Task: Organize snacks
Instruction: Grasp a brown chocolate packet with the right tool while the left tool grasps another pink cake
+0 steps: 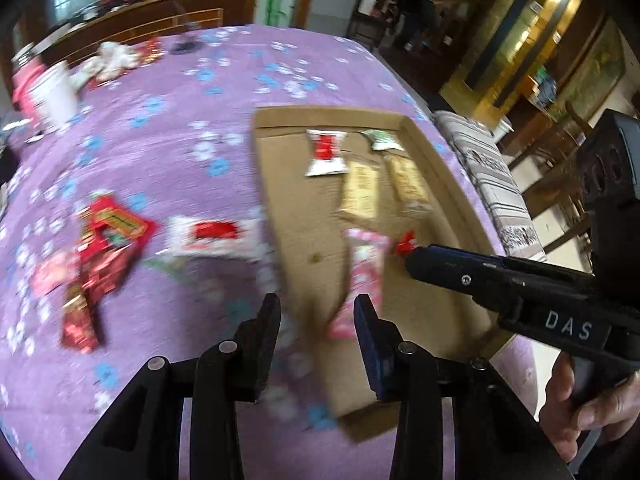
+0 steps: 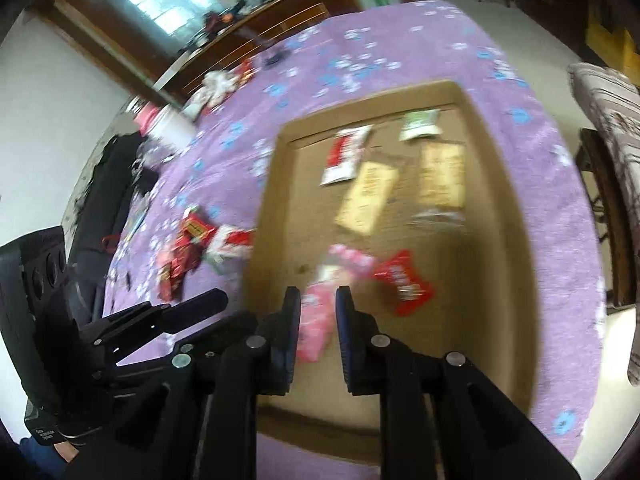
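Because the right claw (image 2: 318, 308) hangs spread above the pink snack packet (image 2: 320, 312) in the cardboard tray (image 2: 516, 240), gripping nothing, a hasty closing could crumple the packet or nudge the red packet (image 2: 404, 282) beside it. The left claw (image 1: 316, 312), also spread and empty, hovers over the tray's near-left rim. Loose red packets (image 1: 108, 240) wait on the purple floral counter (image 1: 180, 128); the blur suggests quick motion, which could knock the tray askew.

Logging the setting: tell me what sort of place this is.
Probably a lived-in home room: a table under a purple floral tablecloth, a dark wooden sideboard piled with clutter, and wooden chairs beside it.
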`<control>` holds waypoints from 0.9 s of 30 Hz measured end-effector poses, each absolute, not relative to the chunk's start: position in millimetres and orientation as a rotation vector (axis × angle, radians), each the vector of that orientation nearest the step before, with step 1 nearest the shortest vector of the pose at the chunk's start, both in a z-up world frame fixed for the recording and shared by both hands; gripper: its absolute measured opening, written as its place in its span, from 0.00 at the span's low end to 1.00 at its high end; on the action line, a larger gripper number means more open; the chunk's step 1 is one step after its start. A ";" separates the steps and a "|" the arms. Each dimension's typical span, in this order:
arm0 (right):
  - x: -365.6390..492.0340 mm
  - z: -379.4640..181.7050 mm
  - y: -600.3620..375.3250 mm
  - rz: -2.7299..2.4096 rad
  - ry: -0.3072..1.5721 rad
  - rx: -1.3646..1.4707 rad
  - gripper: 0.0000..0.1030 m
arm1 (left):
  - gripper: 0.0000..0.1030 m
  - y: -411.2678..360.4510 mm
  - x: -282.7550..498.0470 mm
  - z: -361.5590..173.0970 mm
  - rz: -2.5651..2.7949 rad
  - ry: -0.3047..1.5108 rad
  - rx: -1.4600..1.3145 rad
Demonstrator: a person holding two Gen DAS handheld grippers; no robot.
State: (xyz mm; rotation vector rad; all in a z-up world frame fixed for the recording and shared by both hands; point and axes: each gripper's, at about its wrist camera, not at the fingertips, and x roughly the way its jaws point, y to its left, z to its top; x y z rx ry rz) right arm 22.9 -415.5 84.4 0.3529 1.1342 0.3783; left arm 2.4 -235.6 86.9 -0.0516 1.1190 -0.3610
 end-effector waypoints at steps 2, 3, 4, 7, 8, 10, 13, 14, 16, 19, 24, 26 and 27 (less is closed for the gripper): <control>20.9 86.4 -397.9 0.397 1.130 0.342 0.17 | 0.38 -213.7 -1.9 87.5 -0.359 1.120 -0.073; 19.1 87.4 -390.4 0.404 1.127 0.345 0.17 | 0.38 -202.5 -1.9 87.8 -0.360 1.117 -0.084; 17.3 88.2 -382.6 0.410 1.120 0.347 0.17 | 0.38 -191.4 -2.4 87.7 -0.362 1.112 -0.094; 8.8 88.3 -355.0 0.402 1.128 0.352 0.17 | 0.38 -148.6 -0.6 89.6 -0.339 1.112 -0.100; 7.7 88.0 -346.8 0.409 1.132 0.349 0.18 | 0.38 -126.2 -0.6 91.6 -0.328 1.101 -0.115; 6.7 86.7 -327.3 0.399 1.139 0.328 0.21 | 0.38 -97.5 1.4 92.1 -0.314 1.094 -0.122; 5.6 83.1 -301.5 0.398 1.154 0.334 0.23 | 0.39 -48.0 8.3 88.7 -0.266 1.090 -0.107; 5.1 81.9 -291.0 0.399 1.158 0.323 0.24 | 0.39 -29.0 12.2 87.0 -0.249 1.094 -0.099; 5.2 79.1 -274.0 0.390 1.166 0.310 0.25 | 0.39 -6.4 16.1 86.0 -0.230 1.093 -0.105; 8.7 74.6 -247.8 0.395 1.184 0.321 0.25 | 0.39 22.8 19.5 88.1 -0.224 1.079 -0.128; 26.7 67.3 -202.9 0.398 1.210 0.330 0.39 | 0.39 47.4 9.1 88.0 -0.246 1.072 -0.130; 36.5 61.7 -187.6 0.392 1.227 0.329 0.39 | 0.39 52.5 3.2 86.7 -0.248 1.071 -0.113; 42.3 57.7 -179.7 0.382 1.241 0.318 0.39 | 0.39 55.9 0.2 86.2 -0.248 1.069 -0.106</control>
